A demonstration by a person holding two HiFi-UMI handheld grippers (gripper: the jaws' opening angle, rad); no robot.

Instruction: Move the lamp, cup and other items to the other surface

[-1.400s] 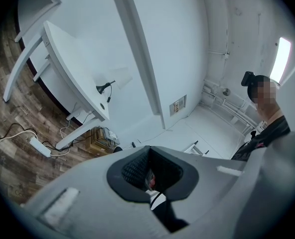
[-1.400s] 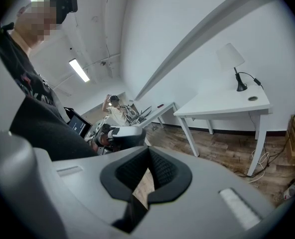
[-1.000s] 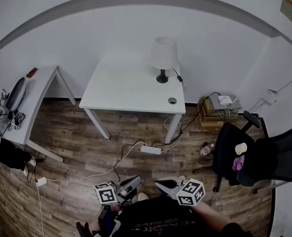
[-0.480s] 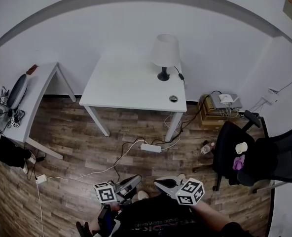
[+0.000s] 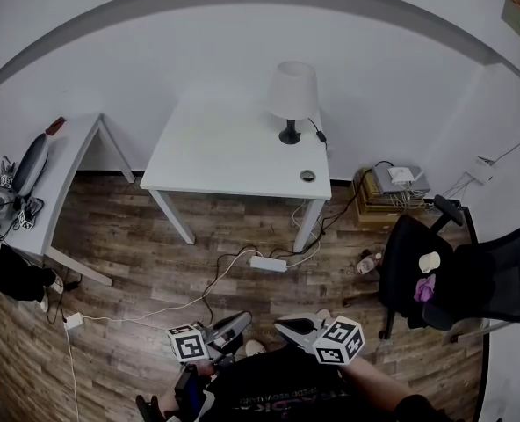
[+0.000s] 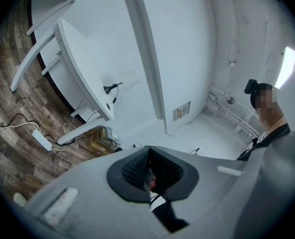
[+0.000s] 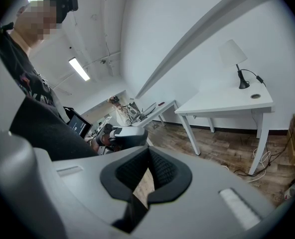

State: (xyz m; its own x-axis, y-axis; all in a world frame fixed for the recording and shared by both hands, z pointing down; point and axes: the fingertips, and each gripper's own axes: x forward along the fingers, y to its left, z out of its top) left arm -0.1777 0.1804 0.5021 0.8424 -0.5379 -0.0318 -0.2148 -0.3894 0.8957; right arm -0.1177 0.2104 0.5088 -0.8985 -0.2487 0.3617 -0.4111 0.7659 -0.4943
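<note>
A white-shaded lamp [image 5: 292, 95] on a black foot stands at the back right of the white table [image 5: 225, 156], with a small dark ring [image 5: 306, 176] near the table's front right corner. A white cup [image 5: 429, 263] and a purple item [image 5: 424, 290] rest on the black office chair [image 5: 444, 280] at the right. Both grippers are held low near my body, far from the table. My left gripper [image 5: 241, 322] [image 6: 148, 156] is shut and empty. The right gripper [image 5: 285, 327] [image 7: 148, 156] is shut too, with nothing in it. The right gripper view shows the lamp [image 7: 234, 54] far ahead.
A second white table [image 5: 62, 174] at the left carries a dark helmet-like thing [image 5: 30, 163] and small items. A power strip [image 5: 268, 266] and cables lie on the wood floor under the middle table. A stack with a white box [image 5: 399, 183] sits by the wall.
</note>
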